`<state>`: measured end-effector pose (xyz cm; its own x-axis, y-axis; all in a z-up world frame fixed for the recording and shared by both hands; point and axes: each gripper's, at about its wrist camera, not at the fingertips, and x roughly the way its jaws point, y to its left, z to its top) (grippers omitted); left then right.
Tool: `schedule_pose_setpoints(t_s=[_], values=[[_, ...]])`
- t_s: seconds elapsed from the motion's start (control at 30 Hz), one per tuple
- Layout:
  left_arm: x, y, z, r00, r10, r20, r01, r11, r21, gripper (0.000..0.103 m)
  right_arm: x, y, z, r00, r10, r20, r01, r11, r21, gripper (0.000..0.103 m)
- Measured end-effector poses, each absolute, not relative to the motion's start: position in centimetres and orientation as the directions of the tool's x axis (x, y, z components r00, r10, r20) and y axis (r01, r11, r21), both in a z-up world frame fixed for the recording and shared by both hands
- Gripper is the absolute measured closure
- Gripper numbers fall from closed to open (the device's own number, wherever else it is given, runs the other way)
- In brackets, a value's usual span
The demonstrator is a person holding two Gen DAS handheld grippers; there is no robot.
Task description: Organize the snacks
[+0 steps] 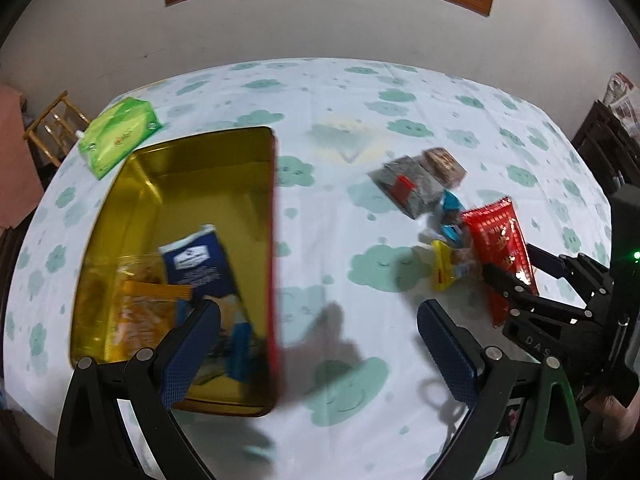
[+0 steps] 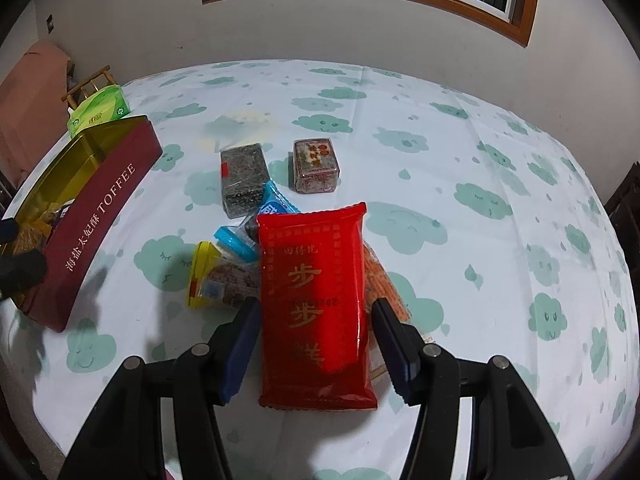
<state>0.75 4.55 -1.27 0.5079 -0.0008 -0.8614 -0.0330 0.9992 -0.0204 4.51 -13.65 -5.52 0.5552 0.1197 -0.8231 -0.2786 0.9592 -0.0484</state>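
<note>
Right wrist view: the desk (image 2: 460,148), under a white cloth printed with green clouds, carries everything. Taking the open toffee tin (image 2: 100,216) as landmark: it sits at the desk's left edge, red outside, gold inside, and already holds a blue packet (image 1: 200,260) and an orange packet (image 1: 148,312). Behind the tin lies a green tissue pack (image 2: 100,110). To the tin's right, well apart from it, lies the red snack packet (image 2: 316,300), flat on the cloth. The right claw (image 2: 316,344) straddles this packet, its blue pads half open on either side with small gaps, so nothing is gripped. Beyond the packet, farther from the tin, stand a dark grey block-shaped pack (image 2: 242,178) and a small clear box (image 2: 316,166). Between tin and red packet lie a yellow-ended wrapped snack (image 2: 208,276) and a blue-wrapped sweet (image 2: 276,200). The left claw (image 1: 316,344) hangs wide and empty, one pad over the tin's near corner.
</note>
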Motion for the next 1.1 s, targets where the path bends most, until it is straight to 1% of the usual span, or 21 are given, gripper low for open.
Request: schedule_pose_setpoints(t_s=[0.17,0.2,0.3,0.47,0.57,0.6,0.63,0.7,0.87,1.1], values=[[1.2,3.4,-2.1,0.493,0.001,-0.87,-0.015,1.0,-0.007,0.005,4.5,-13.7,-5.5,0.559,0.123,-0.82,-0.278,0.959,-0.046,0.044],[1.2,3.3,-2.2,0.491,0.001,-0.871,-0.015,1.0,-0.007,0.005,4.5,-13.7,-5.5,0.559,0.124,-0.82,-0.276,0.96,-0.043,0.043],[1.2,3.3,-2.4,0.483,0.003,-0.876,-0.019,1.0,-0.007,0.005,4.6,-13.9,-5.6,0.549,0.142,-0.824,-0.272,0.962,-0.016,0.034],[1.4,3.1,-2.7,0.475,0.007,-0.88,-0.016,1.0,0.0,0.005,4.9,-13.8,-5.8,0.566,0.137,-0.813,-0.264,0.964,-0.022,0.033],[1.5,2.9,-3.0,0.473,0.004,-0.881,-0.013,1.0,-0.002,0.005,4.9,-13.7,-5.8,0.57,0.124,-0.812,-0.271,0.961,-0.043,0.038],[1.6,2.8,-3.0,0.471,0.003,-0.882,-0.012,1.0,-0.003,0.005,4.8,-13.7,-5.8,0.572,0.122,-0.811,-0.275,0.96,-0.05,0.047],[1.7,2.6,-3.1,0.472,0.012,-0.882,-0.014,1.0,0.006,0.005,4.7,-13.8,-5.7,0.578,0.113,-0.808,-0.272,0.96,-0.061,0.054],[1.8,2.3,-3.3,0.473,0.028,-0.881,-0.017,1.0,0.023,0.004,4.7,-14.1,-5.6,0.572,0.119,-0.812,-0.275,0.96,-0.053,0.056],[1.9,2.3,-3.2,0.47,0.037,-0.882,-0.037,0.999,0.022,0.004,4.3,-16.3,-5.0,0.562,0.167,-0.81,-0.255,0.967,0.023,0.056],[1.5,1.6,-2.0,0.507,0.059,-0.86,-0.028,0.998,0.052,0.004,4.1,-20.5,-4.5,0.587,0.121,-0.801,-0.172,0.985,0.023,0.057]])
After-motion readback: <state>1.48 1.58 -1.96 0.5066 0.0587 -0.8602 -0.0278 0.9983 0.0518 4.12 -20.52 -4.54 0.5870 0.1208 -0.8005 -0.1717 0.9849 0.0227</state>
